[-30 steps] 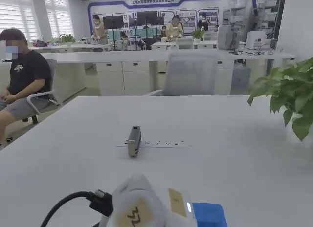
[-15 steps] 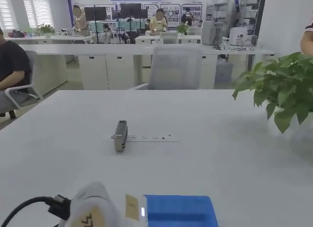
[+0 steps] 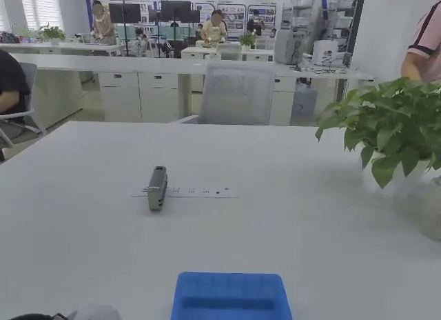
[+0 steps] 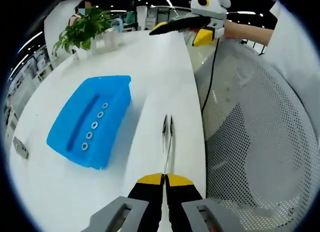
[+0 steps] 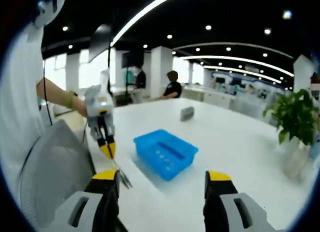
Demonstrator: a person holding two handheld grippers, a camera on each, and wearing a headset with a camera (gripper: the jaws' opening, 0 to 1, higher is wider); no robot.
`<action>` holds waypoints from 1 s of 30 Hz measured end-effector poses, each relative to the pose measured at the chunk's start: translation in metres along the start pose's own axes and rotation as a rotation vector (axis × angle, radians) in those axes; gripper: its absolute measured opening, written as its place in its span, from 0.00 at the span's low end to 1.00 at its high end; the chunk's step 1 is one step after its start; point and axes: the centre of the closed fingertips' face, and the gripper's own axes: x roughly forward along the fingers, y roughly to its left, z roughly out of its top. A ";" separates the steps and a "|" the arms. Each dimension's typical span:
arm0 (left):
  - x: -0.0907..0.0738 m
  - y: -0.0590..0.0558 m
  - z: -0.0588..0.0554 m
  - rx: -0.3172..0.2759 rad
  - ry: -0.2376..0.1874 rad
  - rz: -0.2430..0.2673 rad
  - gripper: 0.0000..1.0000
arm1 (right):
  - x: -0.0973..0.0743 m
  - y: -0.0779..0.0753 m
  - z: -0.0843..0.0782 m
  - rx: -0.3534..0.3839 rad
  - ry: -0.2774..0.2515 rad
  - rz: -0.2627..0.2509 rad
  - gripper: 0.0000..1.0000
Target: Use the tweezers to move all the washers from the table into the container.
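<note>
The blue container [image 4: 92,122] stands on the white table [image 4: 165,67], with several washers [image 4: 93,125] in a row along its groove. My left gripper [image 4: 164,178] is shut on the tweezers [image 4: 167,139], whose closed tips point forward over the table edge, to the right of the container. My right gripper [image 5: 162,179] is open with nothing between its jaws, held off the table's near side and facing the container [image 5: 165,153]. The right gripper view has the left gripper [image 5: 102,123] with the tweezers [image 5: 121,176] at its left. The head view has the container [image 3: 227,296] at the bottom middle.
A grey device [image 3: 157,187] lies by an inset socket strip [image 3: 196,192] mid-table. A potted plant [image 3: 386,130] stands at the table's right. A mesh chair back [image 4: 260,142] is close beside the left gripper. People sit at desks behind, and one stands at the far right.
The head camera has swung right and the whole picture shifted. The white gripper at the bottom of the head view has dropped almost out of it, uncovering the blue container.
</note>
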 end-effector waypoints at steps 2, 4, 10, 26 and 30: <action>0.005 0.003 -0.004 0.008 0.027 -0.004 0.00 | -0.005 -0.002 0.006 0.030 -0.056 -0.030 0.73; 0.008 0.004 -0.006 0.017 0.049 -0.006 0.00 | -0.007 -0.002 0.008 0.041 -0.079 -0.043 0.76; 0.010 0.011 -0.003 0.022 0.086 -0.020 0.00 | 0.002 0.006 0.007 -0.009 -0.057 -0.035 0.74; -0.041 0.020 0.012 -0.317 -0.211 0.321 0.46 | 0.003 0.005 0.002 -0.022 -0.068 -0.048 0.74; -0.082 0.019 0.013 -0.461 -0.402 0.508 0.60 | -0.001 -0.007 0.003 -0.026 -0.082 -0.106 0.75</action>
